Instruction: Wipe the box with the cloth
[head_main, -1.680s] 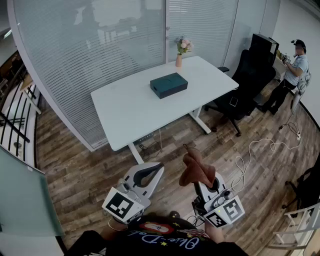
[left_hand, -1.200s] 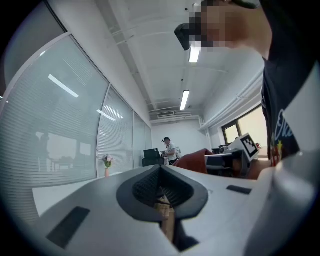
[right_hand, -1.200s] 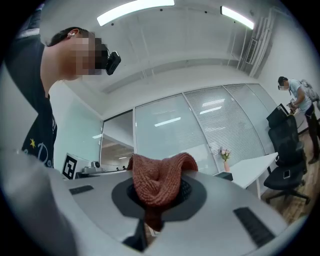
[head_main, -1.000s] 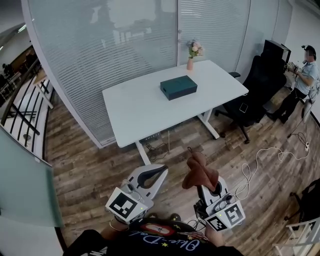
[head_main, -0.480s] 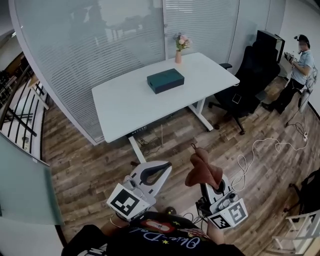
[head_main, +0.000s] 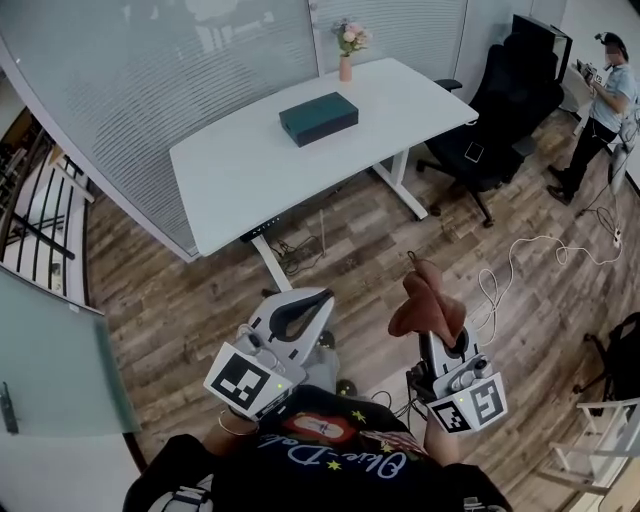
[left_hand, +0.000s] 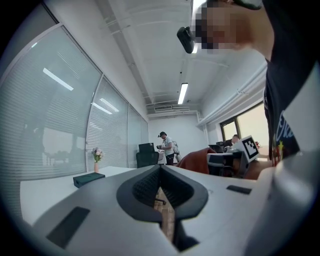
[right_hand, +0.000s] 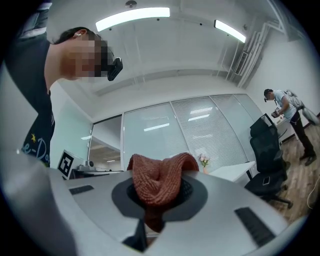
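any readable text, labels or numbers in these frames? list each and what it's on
No text reads with certainty.
Shirt: cursive print, too warped and cut off to read.
Left marker cube on the left gripper: black-and-white square pattern, no letters or digits.
Right marker cube on the right gripper: likewise a pattern only.
Box, cloth: no label visible.

Box (head_main: 318, 118) and table (head_main: 250, 170) higher in view
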